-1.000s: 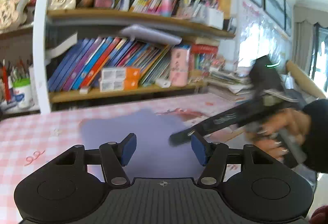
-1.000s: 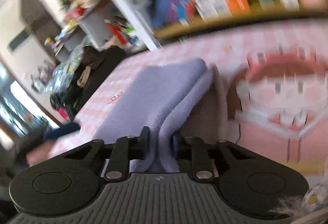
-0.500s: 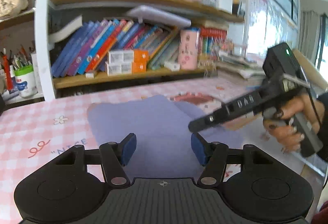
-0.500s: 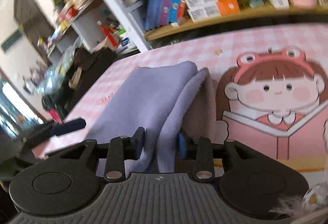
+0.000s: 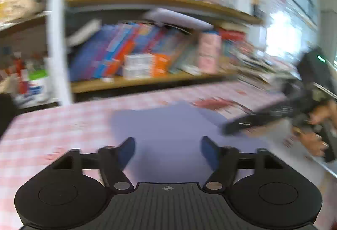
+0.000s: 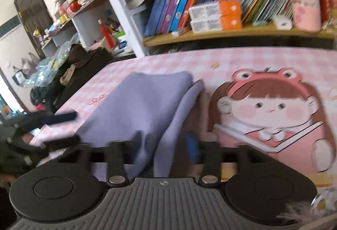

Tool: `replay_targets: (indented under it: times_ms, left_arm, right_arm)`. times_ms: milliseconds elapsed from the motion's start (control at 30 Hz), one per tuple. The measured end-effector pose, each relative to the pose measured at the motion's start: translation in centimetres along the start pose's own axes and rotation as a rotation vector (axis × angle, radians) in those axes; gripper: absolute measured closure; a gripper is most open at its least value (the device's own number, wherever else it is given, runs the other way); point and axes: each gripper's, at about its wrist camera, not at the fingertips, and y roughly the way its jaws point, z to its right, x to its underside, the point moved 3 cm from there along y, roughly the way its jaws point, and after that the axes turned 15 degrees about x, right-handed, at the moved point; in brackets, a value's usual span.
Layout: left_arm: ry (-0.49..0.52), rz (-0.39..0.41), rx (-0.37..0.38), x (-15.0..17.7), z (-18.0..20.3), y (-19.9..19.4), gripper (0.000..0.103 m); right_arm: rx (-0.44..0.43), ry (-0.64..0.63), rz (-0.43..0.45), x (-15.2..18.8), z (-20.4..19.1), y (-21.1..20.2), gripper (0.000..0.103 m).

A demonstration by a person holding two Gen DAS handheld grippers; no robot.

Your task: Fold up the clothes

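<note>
The purple cloth (image 6: 147, 108) lay folded on the pink checked table (image 5: 52, 124), left of the cartoon girl print (image 6: 269, 108). The right gripper (image 6: 164, 145) was opening, fold edge between its jaws w/o pressure, prob. to drop it. The left gripper (image 5: 167, 150) was opening over the cloth, gripping nothing.

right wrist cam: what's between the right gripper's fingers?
In the right wrist view, the folded edge of the purple cloth lies between the right gripper's fingers; its jaws are opening and the pads no longer press it.
</note>
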Motion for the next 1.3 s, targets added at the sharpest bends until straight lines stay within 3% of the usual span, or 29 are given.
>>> replay_targets:
  times_ms: [67,167,267,300,400,467,533,567,600,667,733,767,900,1033,1133,1300]
  left_arm:
    - [-0.122,-0.027,-0.014,-0.1,-2.4,0.1,0.022]
    - [-0.312,-0.077,0.061,0.8,-5.1,1.7,0.022]
    - [-0.377,-0.099,0.103,1.6,-6.0,3.3,0.022]
    - [-0.402,-0.1,0.124,1.7,-6.2,3.7,0.022]
    - [-0.506,-0.104,0.193,2.1,-6.7,4.9,0.024]
    - [-0.516,-0.105,0.202,2.4,-6.5,5.5,0.028]
    - [-0.503,-0.1,0.187,2.3,-6.1,5.6,0.039]
    - [-0.476,-0.093,0.175,1.9,-5.5,5.3,0.049]
    - [-0.427,-0.088,0.155,1.5,-4.6,4.8,0.052]
    - [-0.353,-0.094,0.142,1.0,-3.2,4.3,0.053]
    - [-0.312,-0.103,0.143,0.7,-2.5,4.1,0.053]
    - [-0.308,-0.109,0.146,0.6,-2.4,4.1,0.052]
    - [-0.453,-0.155,0.19,1.4,-4.2,4.9,0.043]
    - [-0.497,-0.144,0.228,2.0,-5.3,4.8,0.041]
    - [-0.545,-0.138,0.258,2.5,-5.7,5.0,0.04]
    - [-0.577,-0.105,0.275,3.1,-5.7,5.4,0.047]
  right_arm:
    - [-0.027,0.071,-0.065,-0.3,1.4,0.2,0.028]
    - [-0.042,0.182,-0.182,-0.1,2.9,1.6,0.026]
    - [-0.069,0.226,-0.24,0.4,3.2,2.4,0.027]
    - [-0.08,0.229,-0.247,0.6,3.0,2.7,0.029]
    - [-0.108,0.238,-0.265,0.7,2.5,3.3,0.05]
    - [-0.114,0.233,-0.261,0.8,2.0,3.7,0.058]
    - [-0.106,0.192,-0.228,0.7,1.3,3.5,0.071]
    - [-0.09,0.139,-0.188,0.6,0.7,2.9,0.074]
    - [-0.07,0.079,-0.144,0.5,0.0,2.3,0.077]
    - [-0.024,-0.053,-0.058,0.8,-1.5,0.6,0.079]
    - [-0.004,-0.099,-0.031,1.1,-2.0,-0.4,0.079]
    - [-0.006,-0.09,-0.039,1.3,-1.8,-0.6,0.079]
    - [-0.037,0.025,-0.106,1.4,0.0,-0.3,0.077]
    - [-0.064,0.126,-0.165,1.6,1.3,0.3,0.06]
    - [-0.082,0.185,-0.201,1.7,2.0,1.1,0.055]
    - [-0.14,0.269,-0.229,2.5,2.1,2.4,0.061]
